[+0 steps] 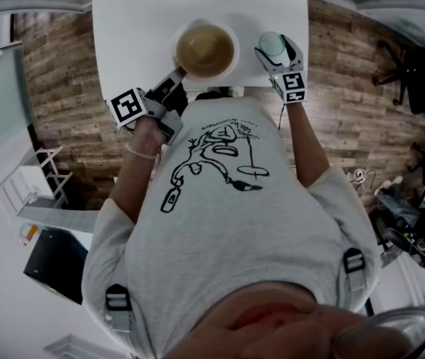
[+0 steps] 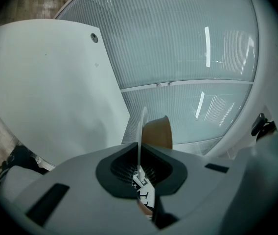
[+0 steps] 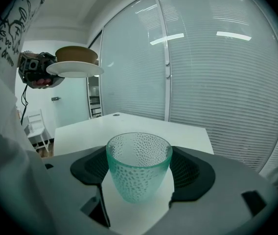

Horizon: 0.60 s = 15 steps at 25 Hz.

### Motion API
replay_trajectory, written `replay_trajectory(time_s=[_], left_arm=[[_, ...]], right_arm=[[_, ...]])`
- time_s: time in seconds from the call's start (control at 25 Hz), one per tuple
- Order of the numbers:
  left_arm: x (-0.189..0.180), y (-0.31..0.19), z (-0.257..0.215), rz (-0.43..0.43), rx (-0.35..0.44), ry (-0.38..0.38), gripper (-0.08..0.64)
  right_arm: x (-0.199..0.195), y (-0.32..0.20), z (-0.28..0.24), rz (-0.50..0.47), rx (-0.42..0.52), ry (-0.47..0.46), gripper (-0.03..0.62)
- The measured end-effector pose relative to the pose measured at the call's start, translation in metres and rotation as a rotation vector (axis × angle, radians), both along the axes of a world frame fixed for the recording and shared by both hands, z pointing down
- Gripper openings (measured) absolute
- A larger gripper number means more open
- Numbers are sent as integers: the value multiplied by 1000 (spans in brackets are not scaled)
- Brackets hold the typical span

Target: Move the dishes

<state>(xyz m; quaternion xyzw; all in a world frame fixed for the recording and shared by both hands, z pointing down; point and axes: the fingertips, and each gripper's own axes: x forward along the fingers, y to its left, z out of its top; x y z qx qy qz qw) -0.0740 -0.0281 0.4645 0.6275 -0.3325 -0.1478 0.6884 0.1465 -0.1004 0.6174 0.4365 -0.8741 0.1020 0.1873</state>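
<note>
A white plate (image 1: pixel 233 64) with a brown bowl (image 1: pixel 205 51) on it hangs over the near edge of the white table (image 1: pixel 145 21). My left gripper (image 1: pixel 181 72) is shut on the plate's near rim. In the left gripper view the plate (image 2: pixel 141 136) shows edge-on between the jaws, with the bowl (image 2: pixel 157 133) to its right. My right gripper (image 1: pixel 274 51) is shut on a green dimpled glass (image 1: pixel 272 43) over the table's near right part. In the right gripper view the glass (image 3: pixel 139 173) stands upright between both dark pads. The plate (image 3: pixel 75 69) shows up at the left.
Wood flooring surrounds the table. A black office chair (image 1: pixel 411 69) stands to the right and a white chair (image 1: pixel 33 182) to the left. A glass wall with blinds (image 3: pixel 217 72) runs behind the table (image 3: pixel 129 126). A cable hole (image 2: pixel 95 37) is in the tabletop.
</note>
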Motion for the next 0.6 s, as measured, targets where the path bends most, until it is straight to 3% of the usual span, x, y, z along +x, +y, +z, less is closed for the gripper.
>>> replay_trajectory(time_s=[0.6], left_arm=[[0,0,0,-3,-5,0,12]], right_arm=[[0,4,28,-6,-49,31,391]])
